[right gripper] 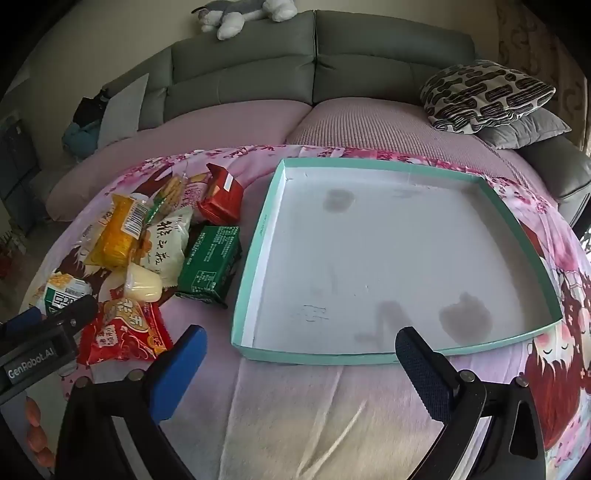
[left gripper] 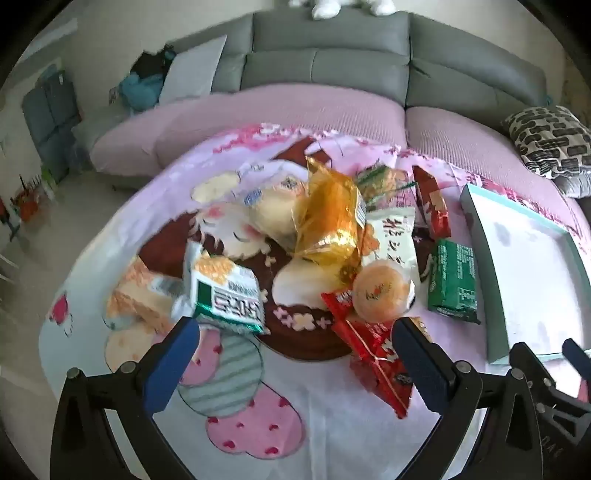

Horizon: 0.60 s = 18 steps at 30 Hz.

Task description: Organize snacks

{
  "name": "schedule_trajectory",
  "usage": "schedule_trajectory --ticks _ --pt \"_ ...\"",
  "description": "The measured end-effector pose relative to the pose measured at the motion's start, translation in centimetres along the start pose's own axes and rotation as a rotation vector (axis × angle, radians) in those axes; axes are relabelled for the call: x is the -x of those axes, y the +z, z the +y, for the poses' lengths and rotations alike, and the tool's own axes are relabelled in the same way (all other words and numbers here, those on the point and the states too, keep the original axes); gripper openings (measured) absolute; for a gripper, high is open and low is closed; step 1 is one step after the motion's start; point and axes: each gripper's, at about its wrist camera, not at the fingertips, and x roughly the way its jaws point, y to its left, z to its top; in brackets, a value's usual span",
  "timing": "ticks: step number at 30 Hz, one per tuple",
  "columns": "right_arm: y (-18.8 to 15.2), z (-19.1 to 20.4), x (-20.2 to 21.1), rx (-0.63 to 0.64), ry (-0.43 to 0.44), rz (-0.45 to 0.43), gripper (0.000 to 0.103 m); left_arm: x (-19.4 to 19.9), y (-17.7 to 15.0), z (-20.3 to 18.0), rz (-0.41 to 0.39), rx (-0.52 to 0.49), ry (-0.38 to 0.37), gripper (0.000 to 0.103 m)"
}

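Both claws spread wide and empty, left gripper [left gripper: 295,354] over the snack pile [left gripper: 332,236] on the blanket, right gripper [right gripper: 301,356] at the empty teal tray [right gripper: 258,236]; packets look light, crinkly, slippery, so pinch the sealed edges.

Ahead of you stands a grey sofa [right gripper: 314,62], its seats spread with a pale pink cover [right gripper: 229,122]. On its backrest lies a grey and white plush toy [right gripper: 236,16]. At your right, a black-and-cream patterned cushion [right gripper: 484,96] rests on a grey cushion [right gripper: 524,129]. At your left, a pale pillow [left gripper: 192,74] leans beside a teal bundle [left gripper: 140,90]. Past the sofa's left end you see grey storage bins [left gripper: 51,107] on a light floor [left gripper: 85,210]. The wall [right gripper: 110,40] is cream, and daylight is soft.
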Motion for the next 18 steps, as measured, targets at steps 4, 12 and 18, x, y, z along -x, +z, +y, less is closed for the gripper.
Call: schedule_trajectory --ticks 4,12,18 --pt "0.0 0.2 -0.1 0.008 0.005 -0.003 0.103 0.2 -0.1 -0.8 -0.033 -0.052 0.007 0.103" --pt "-0.2 0.0 0.3 0.016 0.008 -0.031 0.103 -0.4 -0.2 -0.2 -0.047 -0.051 -0.065 0.103" --pt "0.0 0.1 -0.1 0.005 0.001 -0.028 0.103 -0.4 -0.1 -0.1 -0.04 -0.046 -0.075 0.103"
